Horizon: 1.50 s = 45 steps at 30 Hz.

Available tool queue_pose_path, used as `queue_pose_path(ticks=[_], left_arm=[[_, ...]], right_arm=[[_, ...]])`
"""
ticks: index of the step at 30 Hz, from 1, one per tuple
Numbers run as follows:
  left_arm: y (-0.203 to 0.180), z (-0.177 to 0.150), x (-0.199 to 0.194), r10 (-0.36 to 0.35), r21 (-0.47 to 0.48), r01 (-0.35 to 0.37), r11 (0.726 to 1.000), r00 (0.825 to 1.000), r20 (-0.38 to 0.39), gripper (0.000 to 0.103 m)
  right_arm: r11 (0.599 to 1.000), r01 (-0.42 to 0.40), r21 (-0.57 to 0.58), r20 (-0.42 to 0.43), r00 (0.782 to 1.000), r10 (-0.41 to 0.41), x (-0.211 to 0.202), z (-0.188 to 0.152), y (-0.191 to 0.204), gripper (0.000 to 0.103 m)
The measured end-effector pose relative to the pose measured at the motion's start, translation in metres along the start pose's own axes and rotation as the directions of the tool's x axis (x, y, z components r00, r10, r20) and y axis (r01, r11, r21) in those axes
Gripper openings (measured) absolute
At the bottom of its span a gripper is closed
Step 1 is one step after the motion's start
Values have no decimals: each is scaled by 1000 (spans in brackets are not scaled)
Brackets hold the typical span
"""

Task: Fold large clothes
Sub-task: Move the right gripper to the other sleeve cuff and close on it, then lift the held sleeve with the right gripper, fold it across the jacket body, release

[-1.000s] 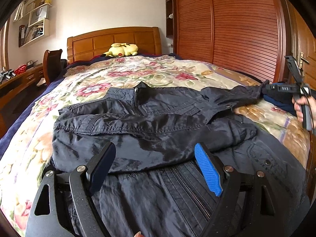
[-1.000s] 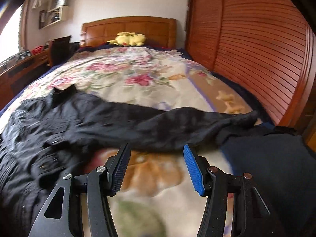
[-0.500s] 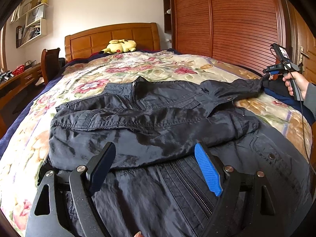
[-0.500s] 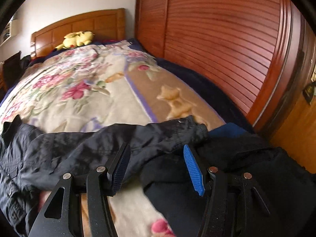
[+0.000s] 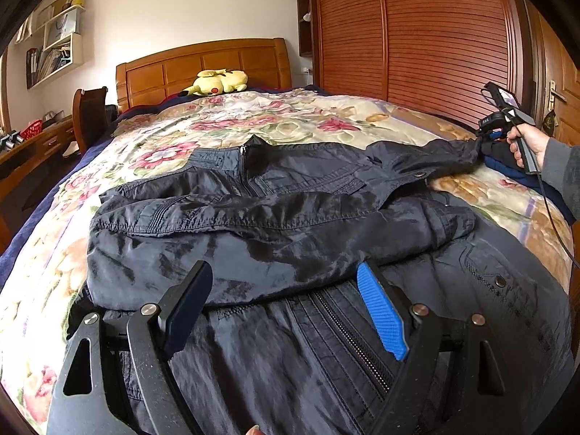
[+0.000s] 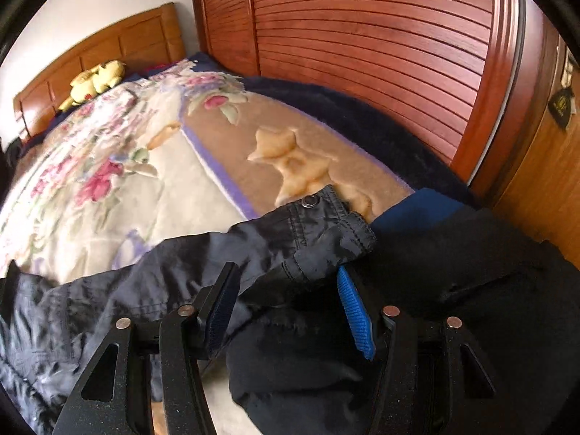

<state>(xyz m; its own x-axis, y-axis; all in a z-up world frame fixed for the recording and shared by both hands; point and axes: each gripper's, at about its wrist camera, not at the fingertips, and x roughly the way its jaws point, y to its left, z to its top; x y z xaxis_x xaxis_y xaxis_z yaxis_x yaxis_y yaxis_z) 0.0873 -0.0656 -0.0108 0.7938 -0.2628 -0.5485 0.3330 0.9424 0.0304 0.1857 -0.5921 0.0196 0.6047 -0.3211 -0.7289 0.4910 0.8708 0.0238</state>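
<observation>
A large black jacket [image 5: 275, 224] lies spread on the floral bed, one sleeve folded across its chest. Its other sleeve [image 5: 446, 152] stretches out to the right. My left gripper [image 5: 281, 282] is open and empty, low over the jacket's lower front by the zipper. My right gripper [image 6: 286, 282] is open, its jaws on either side of the sleeve cuff [image 6: 326, 228] with its metal snap, not closed on it. The right gripper [image 5: 487, 134] also shows in the left wrist view at the sleeve's end, held by a hand.
A dark blue and black garment [image 6: 453, 272] lies under the cuff at the bed's right edge. A wooden slatted wardrobe [image 6: 362, 36] stands close on the right. A yellow plush toy [image 5: 217, 81] sits by the headboard. A desk and chair [image 5: 87, 116] stand left.
My right gripper has swung right and moved in on the outstretched sleeve's cuff, which now lies between its jaws. My left gripper has stayed over the jacket's lower front.
</observation>
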Motion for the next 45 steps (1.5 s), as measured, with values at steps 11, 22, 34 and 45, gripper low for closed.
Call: queue_pose_path(ticks=[11, 22, 34, 45], left_arm=[[0, 0, -7, -24, 5, 24, 1000, 1000, 6, 83], [8, 2, -32, -21, 1, 21, 1000, 999, 44, 83], [33, 3, -56, 11, -28, -9, 1000, 996, 90, 83], [62, -5, -69, 76, -57, -71, 996, 993, 94, 83]], right_arm=[[966, -160, -205, 141, 971, 191, -64, -12, 58, 13], [826, -327, -459, 202, 867, 455, -171, -58, 158, 12], [644, -473, -601, 114, 747, 655, -232, -115, 212, 12], [501, -582, -640, 18, 641, 768, -257, -124, 228, 12]])
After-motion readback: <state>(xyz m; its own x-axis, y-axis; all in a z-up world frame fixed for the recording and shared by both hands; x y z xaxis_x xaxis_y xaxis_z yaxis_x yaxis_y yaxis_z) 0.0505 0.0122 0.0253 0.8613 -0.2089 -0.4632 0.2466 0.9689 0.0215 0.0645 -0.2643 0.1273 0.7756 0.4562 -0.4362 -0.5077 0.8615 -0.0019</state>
